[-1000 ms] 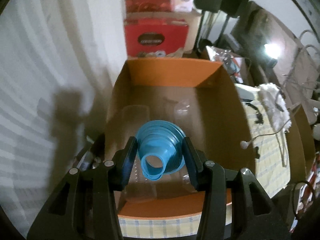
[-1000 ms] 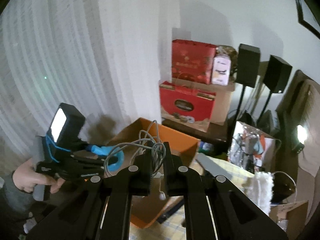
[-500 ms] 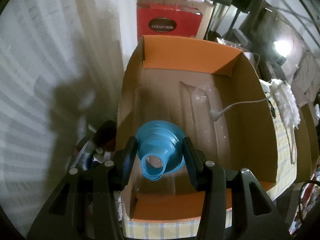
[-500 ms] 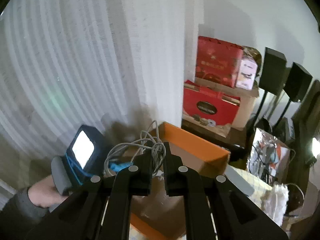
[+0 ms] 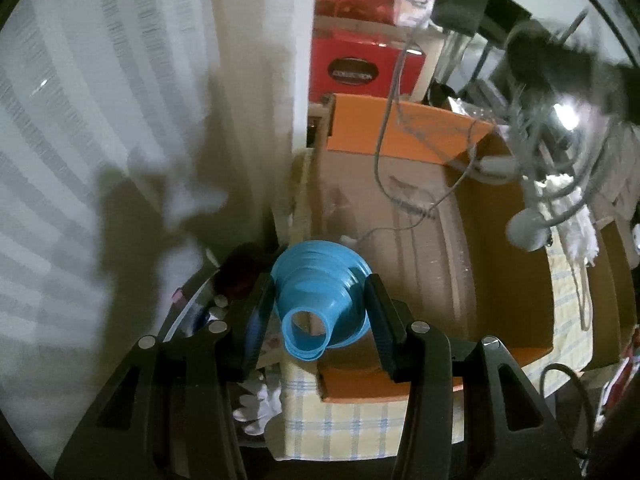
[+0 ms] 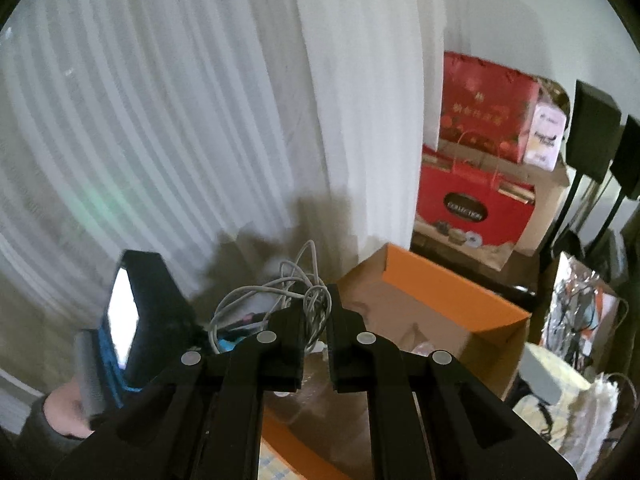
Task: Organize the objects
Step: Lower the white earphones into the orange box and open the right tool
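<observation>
A blue funnel (image 5: 316,272) sits spout-first between the fingers of my left gripper (image 5: 318,292), which is shut on it above the near left corner of an open cardboard box with orange flaps (image 5: 400,128). My right gripper (image 6: 318,304) is shut on a tangled grey cable (image 6: 256,292). In the left wrist view that right gripper (image 5: 548,68) is a dark blur at the upper right, and its cable (image 5: 384,120) hangs in loops over the box, with a pale plug (image 5: 524,228) dangling. From the right wrist I see the box (image 6: 440,280) below and a hand (image 6: 64,412) holding the left tool.
A white curtain (image 6: 200,120) hangs behind and left of the box. Red gift bags (image 6: 472,204) and black speakers (image 6: 596,132) stand beyond it. The box rests on a checked cloth (image 5: 340,420); a white fluffy item (image 5: 576,232) lies to its right, and a glass surface (image 5: 200,312) with small things lies lower left.
The right gripper has swung over the box, bringing the dangling cable into the left wrist view. The left gripper with the funnel has drifted toward the box's near left corner.
</observation>
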